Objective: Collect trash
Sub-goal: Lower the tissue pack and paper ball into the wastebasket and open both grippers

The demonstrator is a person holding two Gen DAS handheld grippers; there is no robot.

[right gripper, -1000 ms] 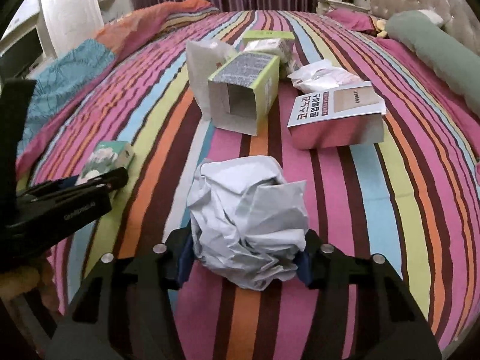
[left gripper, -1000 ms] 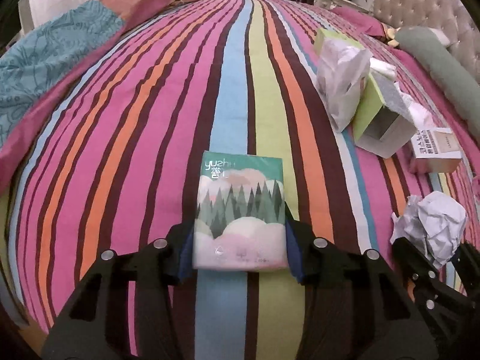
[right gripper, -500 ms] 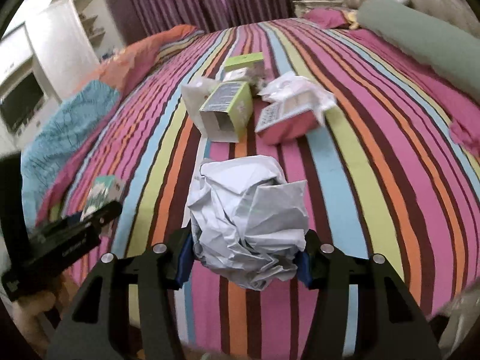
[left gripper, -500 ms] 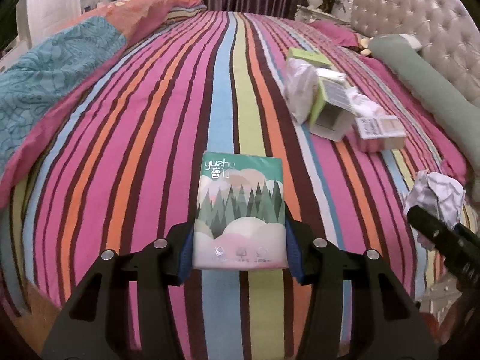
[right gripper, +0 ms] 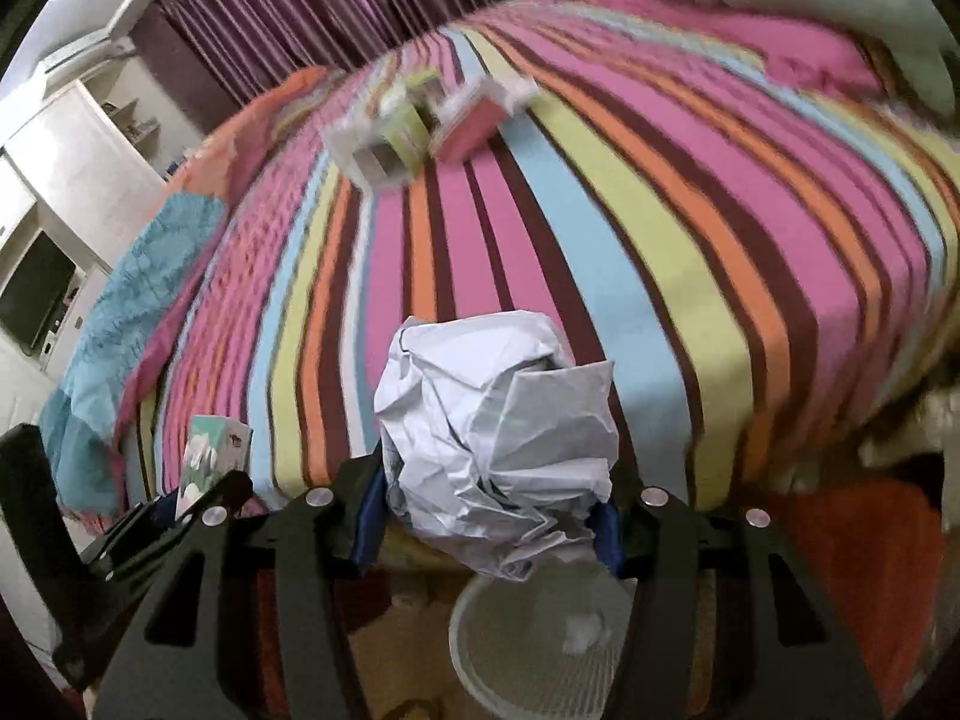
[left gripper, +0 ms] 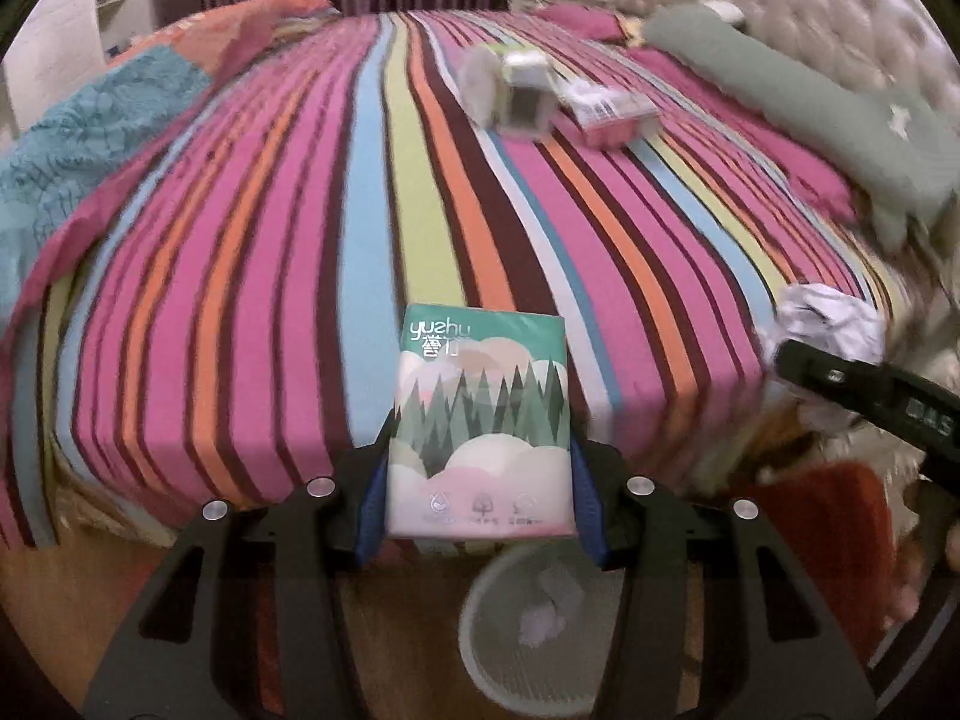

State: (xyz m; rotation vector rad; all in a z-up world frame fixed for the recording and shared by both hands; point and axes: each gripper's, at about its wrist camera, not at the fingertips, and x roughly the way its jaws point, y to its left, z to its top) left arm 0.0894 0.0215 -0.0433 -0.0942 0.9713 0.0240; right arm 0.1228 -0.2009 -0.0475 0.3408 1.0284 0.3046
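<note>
My left gripper is shut on a green tissue pack printed with trees, held over the foot of the bed. My right gripper is shut on a crumpled white paper ball. A white mesh waste bin stands on the floor right below both grippers; it also shows in the right wrist view, with a small white scrap inside. The right gripper and its paper ball show at the right of the left wrist view. The tissue pack shows at the left of the right wrist view.
Open cardboard boxes and a pink-and-white box lie far up the striped bed. A green bolster lies by the tufted headboard. A red rug covers the floor to the right of the bin.
Both grippers have drawn back from the bed with their loads. The bed's foot edge, the floor and the waste bin have come into view below them.
</note>
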